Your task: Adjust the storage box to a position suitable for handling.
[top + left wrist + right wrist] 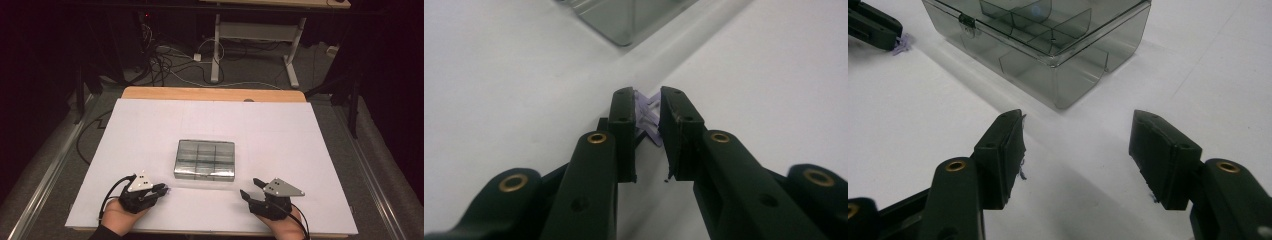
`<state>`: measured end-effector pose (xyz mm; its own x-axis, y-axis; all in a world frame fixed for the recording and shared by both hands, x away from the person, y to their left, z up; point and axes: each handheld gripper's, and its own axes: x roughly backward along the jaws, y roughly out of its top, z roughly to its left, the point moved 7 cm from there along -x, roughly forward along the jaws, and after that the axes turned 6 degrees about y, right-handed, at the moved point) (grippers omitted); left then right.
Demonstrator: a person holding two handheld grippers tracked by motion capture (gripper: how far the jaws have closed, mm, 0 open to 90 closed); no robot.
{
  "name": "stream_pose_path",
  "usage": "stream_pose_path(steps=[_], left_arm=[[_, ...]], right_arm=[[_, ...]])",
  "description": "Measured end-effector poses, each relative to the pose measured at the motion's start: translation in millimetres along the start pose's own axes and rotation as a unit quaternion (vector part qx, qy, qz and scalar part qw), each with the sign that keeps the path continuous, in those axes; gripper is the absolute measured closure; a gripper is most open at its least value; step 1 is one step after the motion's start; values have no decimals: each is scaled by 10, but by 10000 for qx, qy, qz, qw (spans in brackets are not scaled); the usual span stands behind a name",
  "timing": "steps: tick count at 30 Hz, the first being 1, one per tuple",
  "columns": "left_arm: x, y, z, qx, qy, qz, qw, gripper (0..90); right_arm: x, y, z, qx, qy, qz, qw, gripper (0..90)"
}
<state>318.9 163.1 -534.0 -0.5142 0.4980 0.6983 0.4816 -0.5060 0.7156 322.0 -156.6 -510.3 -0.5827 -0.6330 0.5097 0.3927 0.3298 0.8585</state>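
Note:
A clear smoky plastic compartment box with its lid down sits in the middle of the white sheet. My left gripper rests on the sheet near the box's front left corner. In the left gripper view its jaws stand close together on a small lilac piece, with the box corner just beyond. My right gripper lies by the box's front right corner. It is open with nothing between its pads and faces the box. The lilac piece shows at the far left there.
The white sheet covers a wooden table whose far edge is bare. Beyond it, a desk frame and loose cables are on the floor. Metal rails run along both sides of the table.

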Motion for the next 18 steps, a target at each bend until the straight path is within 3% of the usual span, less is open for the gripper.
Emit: stream_pose_path(steps=[10,12,15,17,18], left_arm=[[-135,163,-283,-295,-268,13,9992,773],[-124,155,-269,-203,-280,37,9994,724],[-95,122,-275,-94,-468,-18,9989,617],[-100,101,-287,-154,-459,48,9988,510],[-101,99,-292,-183,-456,46,9988,498]], right_arm=[[-3,19,74,75,115,-27,9999,429],[-6,17,82,78,129,-22,9999,429],[-2,14,78,72,124,-17,9999,428],[-3,14,70,63,118,-18,9999,428],[-3,14,69,61,115,-16,9999,428]])
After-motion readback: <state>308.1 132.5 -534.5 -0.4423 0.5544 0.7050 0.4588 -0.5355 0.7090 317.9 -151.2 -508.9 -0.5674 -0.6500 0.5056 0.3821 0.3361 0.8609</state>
